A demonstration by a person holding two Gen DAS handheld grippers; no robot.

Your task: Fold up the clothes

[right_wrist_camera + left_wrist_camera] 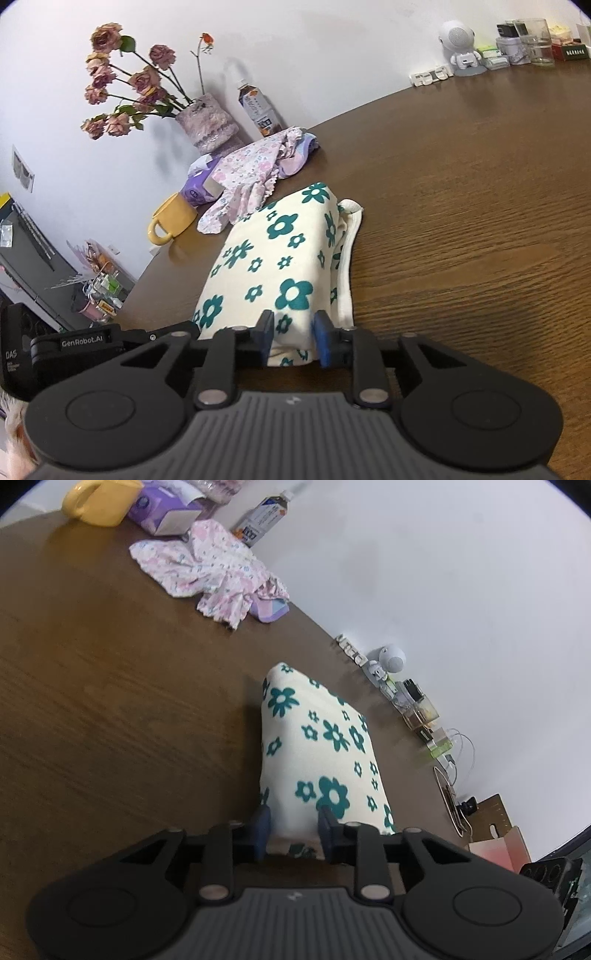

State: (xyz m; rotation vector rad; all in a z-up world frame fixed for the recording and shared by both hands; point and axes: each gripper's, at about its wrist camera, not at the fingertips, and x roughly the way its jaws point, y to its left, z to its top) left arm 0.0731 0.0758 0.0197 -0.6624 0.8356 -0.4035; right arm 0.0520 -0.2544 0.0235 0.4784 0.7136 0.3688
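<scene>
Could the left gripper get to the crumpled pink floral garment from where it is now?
Probably yes: bare table lies between the left gripper and the pink floral garment; the folded flower-print cloth between its fingers would need leaving first.

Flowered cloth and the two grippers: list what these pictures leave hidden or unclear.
- Left wrist view: the near edge of the flowered cloth is hidden behind the left gripper, so any pinch there cannot be judged.
- Right wrist view: the right gripper covers the cloth's near edge likewise.
- Right wrist view: the bottle label is too small to read.
- Left wrist view: the yellow mug is cut off by the top edge.
</scene>
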